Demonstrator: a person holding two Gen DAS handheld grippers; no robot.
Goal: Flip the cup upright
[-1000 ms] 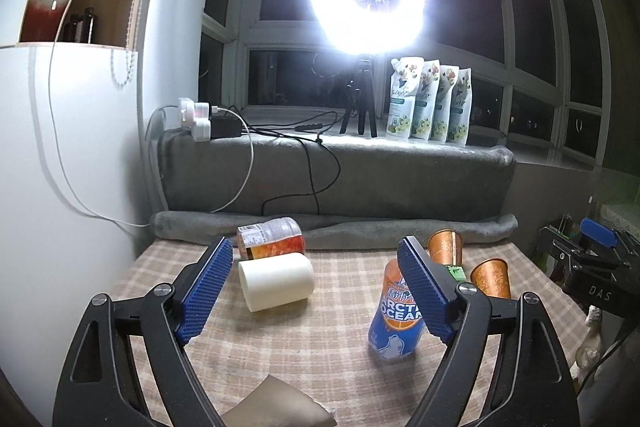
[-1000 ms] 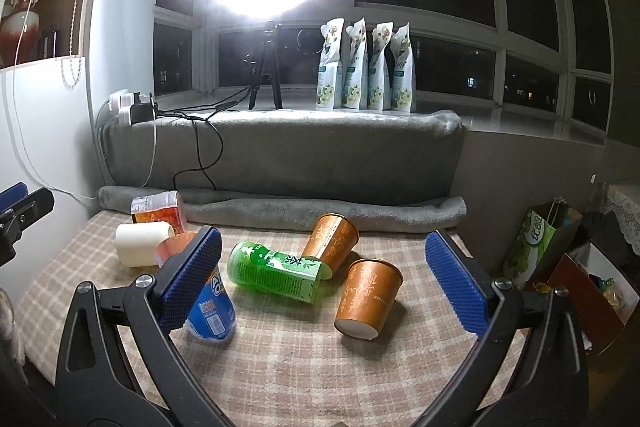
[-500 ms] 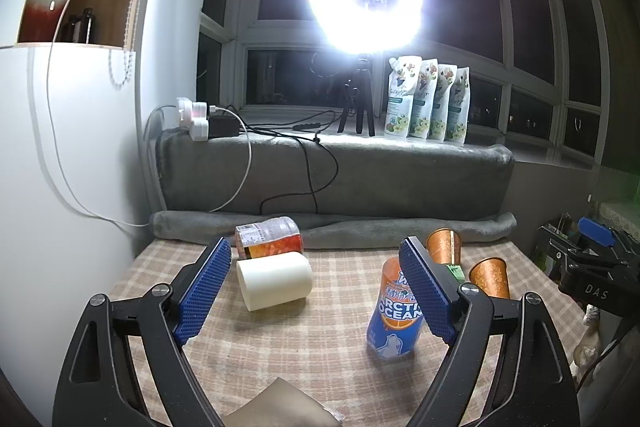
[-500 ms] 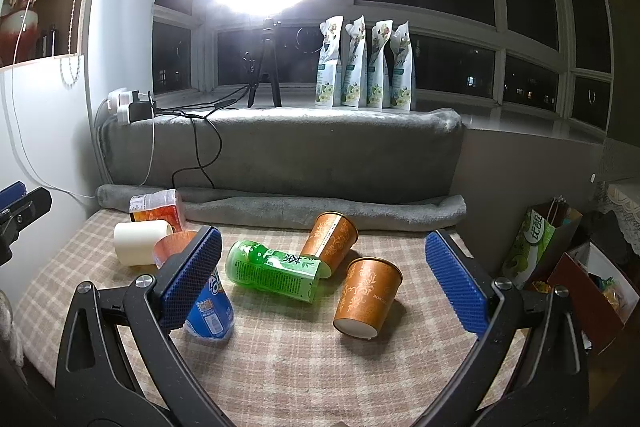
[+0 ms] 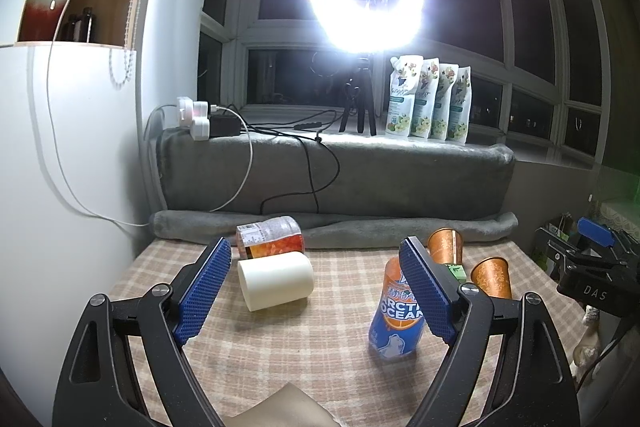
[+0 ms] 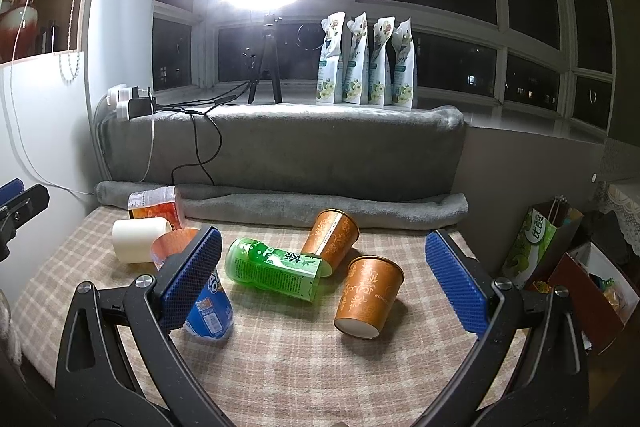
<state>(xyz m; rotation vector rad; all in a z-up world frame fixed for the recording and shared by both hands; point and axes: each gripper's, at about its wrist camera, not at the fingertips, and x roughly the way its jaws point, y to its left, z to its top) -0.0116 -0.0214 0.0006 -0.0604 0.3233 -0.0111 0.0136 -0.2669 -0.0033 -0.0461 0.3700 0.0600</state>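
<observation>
Two orange paper cups lie on their sides on the checked cloth: a near one (image 6: pixel 370 297) with its mouth toward me and a far one (image 6: pixel 333 237) behind the green bottle; both also show in the left wrist view, near (image 5: pixel 491 277) and far (image 5: pixel 445 246). A white cup (image 5: pixel 275 279) lies on its side at the left, also seen in the right wrist view (image 6: pixel 136 240). My left gripper (image 5: pixel 316 291) is open and empty, above the cloth in front of the white cup. My right gripper (image 6: pixel 320 279) is open and empty, short of the orange cups.
A green bottle (image 6: pixel 274 267) lies between the cups. A blue-and-orange Arctic Ocean can (image 5: pixel 396 311) stands tilted mid-table. A jar (image 5: pixel 269 237) lies at the back left by the grey rolled blanket (image 6: pixel 320 205). Bags (image 6: pixel 560 247) sit off the table's right edge.
Both grippers have shifted only slightly; the left view has drifted a little. Nothing on the table has moved.
</observation>
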